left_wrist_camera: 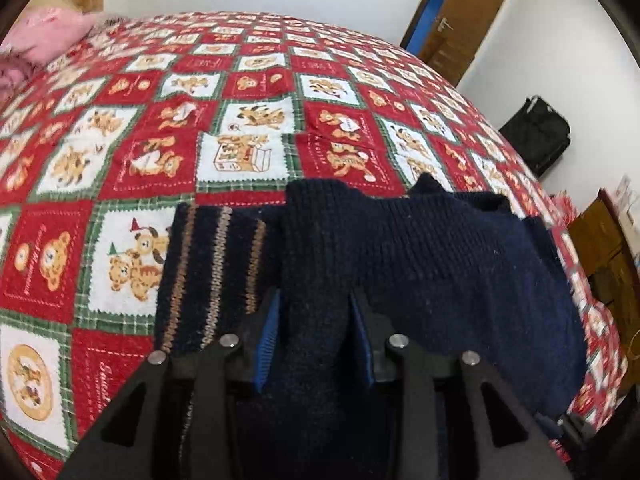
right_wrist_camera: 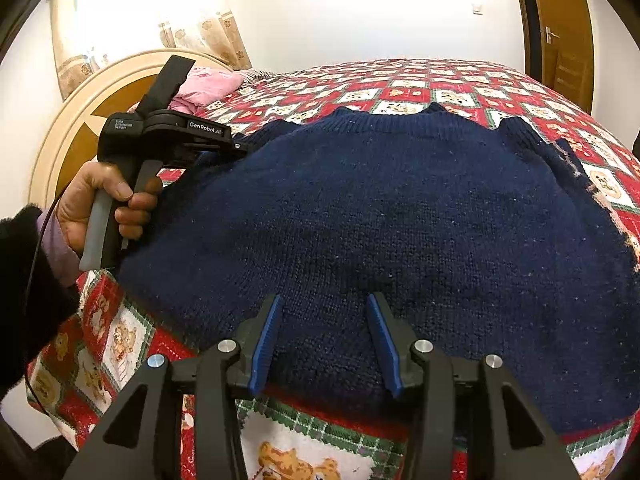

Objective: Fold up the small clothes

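Navy knit is what I am working with: a small sweater [right_wrist_camera: 380,216] lies spread across the bear-print quilt [right_wrist_camera: 460,88], near the bed's front edge. My left gripper [left_wrist_camera: 316,320] has its 2 blue-padded fingers [left_wrist_camera: 267,332] either side of a raised fold of the knit, though I cannot tell whether they actually clamp it. My right gripper [right_wrist_camera: 324,320] sits at the near hem with its fingers spread and nothing between them. I judge the main risk to be the thick, stretchy wool sliding out of a shallow pinch, or 1 side being lifted alone and dragging the whole garment askew. The striped sleeve [left_wrist_camera: 208,264] could bunch under the body. A pink pillow [right_wrist_camera: 208,86] sits well away by the headboard [right_wrist_camera: 72,128], a black bag [left_wrist_camera: 538,132] on the floor, the door [left_wrist_camera: 456,16] beyond; none blocks me.
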`<state>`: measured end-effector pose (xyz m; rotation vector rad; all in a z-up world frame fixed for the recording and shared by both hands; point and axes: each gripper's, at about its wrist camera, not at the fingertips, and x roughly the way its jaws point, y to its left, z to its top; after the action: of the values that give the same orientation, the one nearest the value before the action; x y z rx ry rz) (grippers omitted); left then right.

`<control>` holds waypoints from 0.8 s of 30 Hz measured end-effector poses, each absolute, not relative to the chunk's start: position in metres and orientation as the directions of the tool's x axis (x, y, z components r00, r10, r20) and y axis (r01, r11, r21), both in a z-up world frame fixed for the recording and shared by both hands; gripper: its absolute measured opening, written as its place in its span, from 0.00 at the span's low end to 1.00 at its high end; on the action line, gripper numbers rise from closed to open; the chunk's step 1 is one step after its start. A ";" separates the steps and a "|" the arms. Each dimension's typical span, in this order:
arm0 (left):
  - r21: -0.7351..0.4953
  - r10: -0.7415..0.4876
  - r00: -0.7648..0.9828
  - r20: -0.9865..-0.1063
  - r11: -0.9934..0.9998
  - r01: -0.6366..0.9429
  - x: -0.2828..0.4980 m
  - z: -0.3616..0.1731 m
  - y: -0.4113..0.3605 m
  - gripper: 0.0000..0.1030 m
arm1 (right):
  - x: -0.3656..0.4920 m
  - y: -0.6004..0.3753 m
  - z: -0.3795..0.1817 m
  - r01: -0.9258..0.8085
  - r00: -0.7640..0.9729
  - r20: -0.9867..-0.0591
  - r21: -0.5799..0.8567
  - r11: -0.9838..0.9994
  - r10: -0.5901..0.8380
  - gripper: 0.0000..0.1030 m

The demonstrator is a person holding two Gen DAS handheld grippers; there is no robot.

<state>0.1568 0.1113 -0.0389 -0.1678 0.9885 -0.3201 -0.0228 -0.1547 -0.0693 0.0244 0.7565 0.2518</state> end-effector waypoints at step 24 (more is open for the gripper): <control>-0.069 -0.131 0.689 -0.713 0.991 0.117 0.101 0.002 0.092 0.58 | -0.011 -0.190 -0.018 -0.113 0.761 -0.632 0.098 0.989 0.149 0.48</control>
<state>0.1008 0.0925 0.0022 -0.0184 0.7988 -0.1391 -0.0107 -0.1899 -0.0175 0.0549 0.6919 0.1425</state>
